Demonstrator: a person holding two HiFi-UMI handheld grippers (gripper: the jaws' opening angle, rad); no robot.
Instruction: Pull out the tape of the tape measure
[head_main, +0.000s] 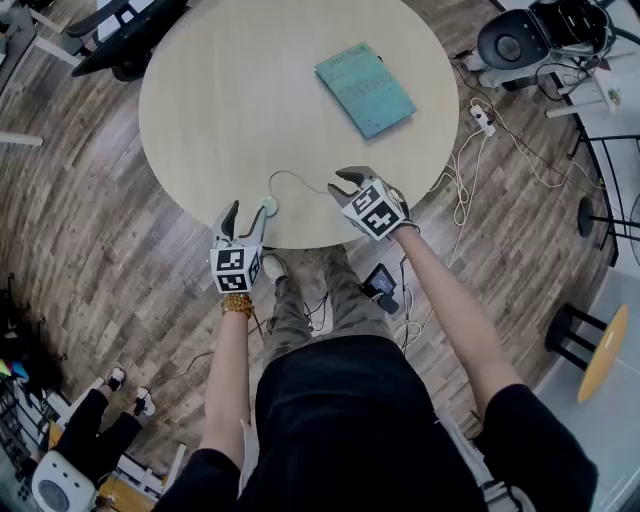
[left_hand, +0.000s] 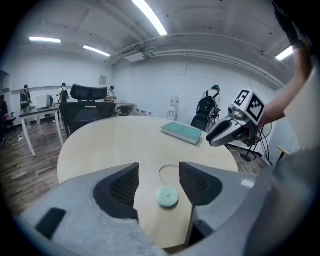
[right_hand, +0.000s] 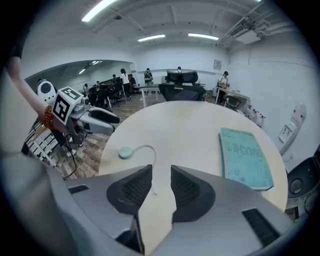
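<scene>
Over the table edge, left gripper wide open, right gripper half open, both empty.

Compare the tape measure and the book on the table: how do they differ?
The tape measure is a small round disc; the book is a larger flat rectangle. The tape measure lies at the table's near edge; the book lies farther across. Both are greenish and lie flat on the table, unheld.

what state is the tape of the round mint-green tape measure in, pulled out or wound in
Pulled out: a thin white tape curves loose from the round mint-green tape measure across the pale round table.
</scene>
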